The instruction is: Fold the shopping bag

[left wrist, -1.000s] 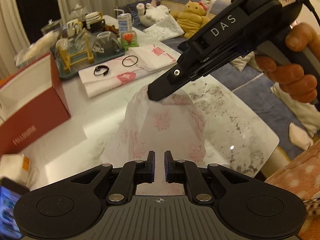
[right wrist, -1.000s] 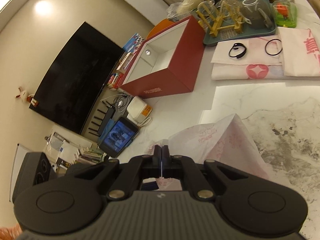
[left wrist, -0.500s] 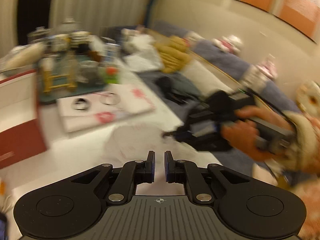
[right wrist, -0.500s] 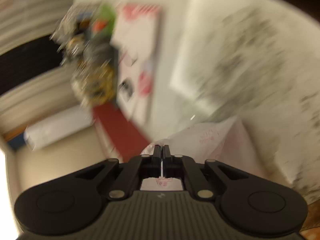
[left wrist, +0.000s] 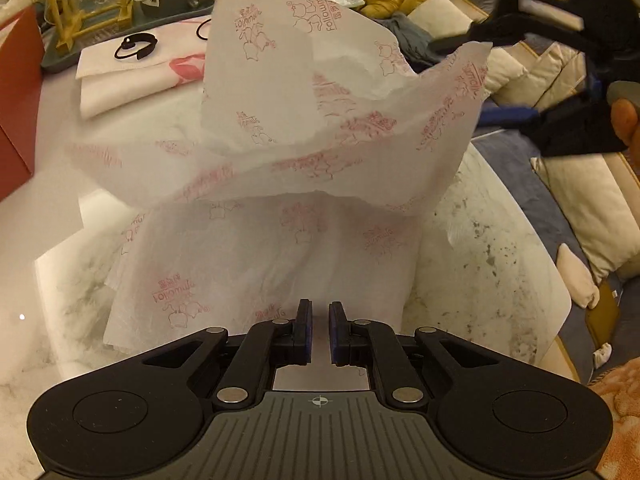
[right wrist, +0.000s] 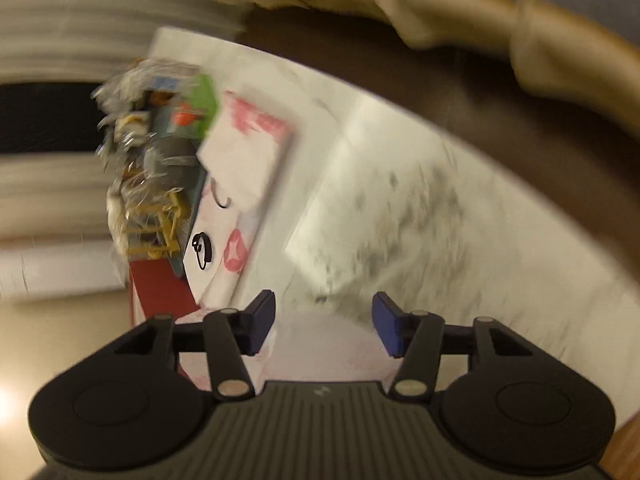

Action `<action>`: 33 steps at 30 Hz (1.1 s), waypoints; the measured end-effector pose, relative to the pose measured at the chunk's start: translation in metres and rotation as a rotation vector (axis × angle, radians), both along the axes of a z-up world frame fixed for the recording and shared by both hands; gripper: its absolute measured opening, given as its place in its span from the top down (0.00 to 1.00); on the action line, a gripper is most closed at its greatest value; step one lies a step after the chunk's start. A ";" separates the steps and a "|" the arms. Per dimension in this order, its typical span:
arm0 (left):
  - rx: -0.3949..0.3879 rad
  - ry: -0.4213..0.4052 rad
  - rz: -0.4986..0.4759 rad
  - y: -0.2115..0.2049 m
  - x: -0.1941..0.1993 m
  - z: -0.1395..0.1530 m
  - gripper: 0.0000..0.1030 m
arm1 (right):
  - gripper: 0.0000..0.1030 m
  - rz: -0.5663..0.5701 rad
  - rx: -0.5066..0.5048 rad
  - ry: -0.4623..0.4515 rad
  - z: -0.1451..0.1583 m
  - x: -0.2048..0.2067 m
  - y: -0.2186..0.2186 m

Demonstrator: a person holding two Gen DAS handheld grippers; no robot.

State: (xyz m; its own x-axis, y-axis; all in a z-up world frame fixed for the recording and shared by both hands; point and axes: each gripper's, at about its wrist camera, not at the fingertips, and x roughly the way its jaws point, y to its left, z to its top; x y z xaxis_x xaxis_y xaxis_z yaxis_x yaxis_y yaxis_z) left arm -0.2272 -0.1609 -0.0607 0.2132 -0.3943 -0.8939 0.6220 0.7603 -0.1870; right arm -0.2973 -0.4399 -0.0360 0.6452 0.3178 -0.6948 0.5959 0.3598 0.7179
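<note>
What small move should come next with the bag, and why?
Probably move the left gripper forward and close it on the bag's near edge. Both it and the right gripper are open, and the bag's far half billows above the table, so nothing seems to hold it.

The shopping bag (left wrist: 304,128), white with red printed logos, billows above the marble table (left wrist: 488,264), its lower layer lying flat just ahead of the left gripper (left wrist: 319,332), whose jaws stand slightly parted with nothing between them. At the bag's upper right corner sits the tip of the right gripper (left wrist: 472,40). Behind the bag lie folded white bags (left wrist: 132,76) bearing a black ring (left wrist: 136,47)
</note>
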 end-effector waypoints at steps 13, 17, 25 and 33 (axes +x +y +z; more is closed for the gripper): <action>-0.034 0.088 -0.003 0.004 0.000 0.000 0.93 | 0.53 1.346 -1.094 -0.321 -0.005 -0.003 0.171; -0.037 0.096 0.003 0.016 -0.002 0.001 0.93 | 0.98 1.138 -0.848 -0.212 -0.009 0.020 0.149; 0.037 0.059 -0.068 0.038 0.007 -0.005 0.93 | 0.76 0.232 -0.049 0.039 -0.041 0.017 -0.017; 0.037 0.057 -0.047 0.039 0.010 -0.007 0.92 | 0.58 0.396 -0.453 -0.198 0.019 -0.007 0.009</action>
